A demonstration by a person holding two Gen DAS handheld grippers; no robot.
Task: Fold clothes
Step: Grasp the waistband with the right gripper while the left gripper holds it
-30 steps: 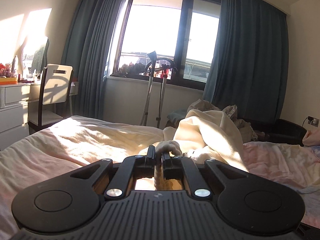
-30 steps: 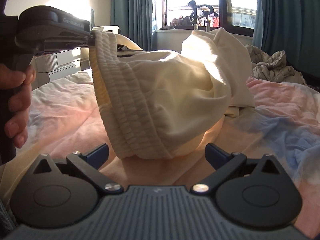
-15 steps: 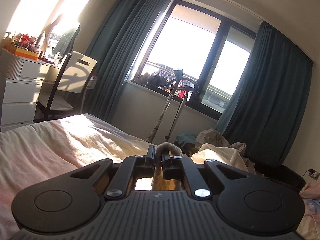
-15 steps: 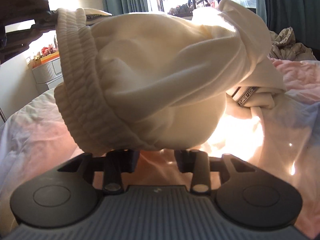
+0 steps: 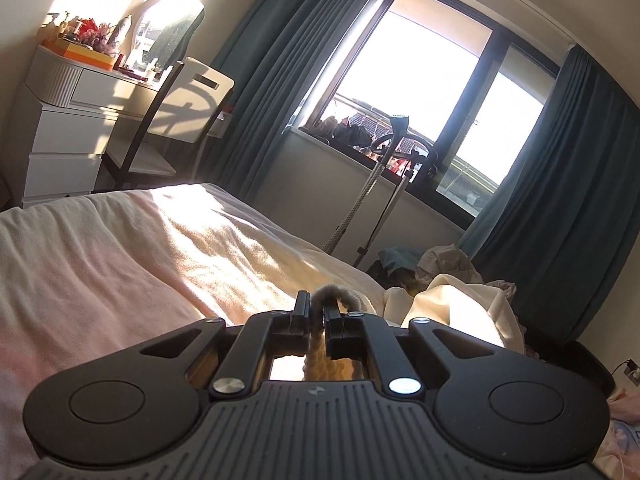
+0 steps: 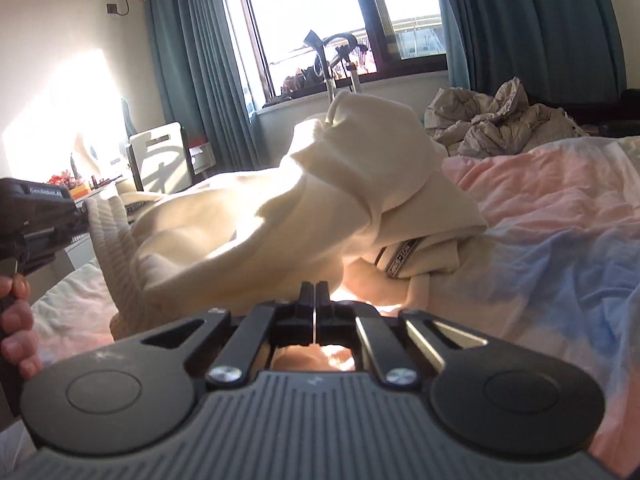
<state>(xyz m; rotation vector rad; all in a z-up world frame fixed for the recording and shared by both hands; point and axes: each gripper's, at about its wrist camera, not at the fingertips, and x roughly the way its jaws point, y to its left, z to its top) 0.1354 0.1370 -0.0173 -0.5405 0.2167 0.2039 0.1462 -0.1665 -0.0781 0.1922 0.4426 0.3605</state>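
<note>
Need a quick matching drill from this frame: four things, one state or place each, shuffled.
Things:
1. left hand-held gripper
2. right hand-held gripper
3. cream ribbed-hem knit sweatshirt
4. crumpled grey-beige jacket

States:
A. heaped at the bed's far edge
B. fingers closed, nothing visible between them
C. lifted at one end, draped on the bed
D. clamped on the ribbed hem

Pairs: 1-D, 2-B, 3-C, 4-A
</note>
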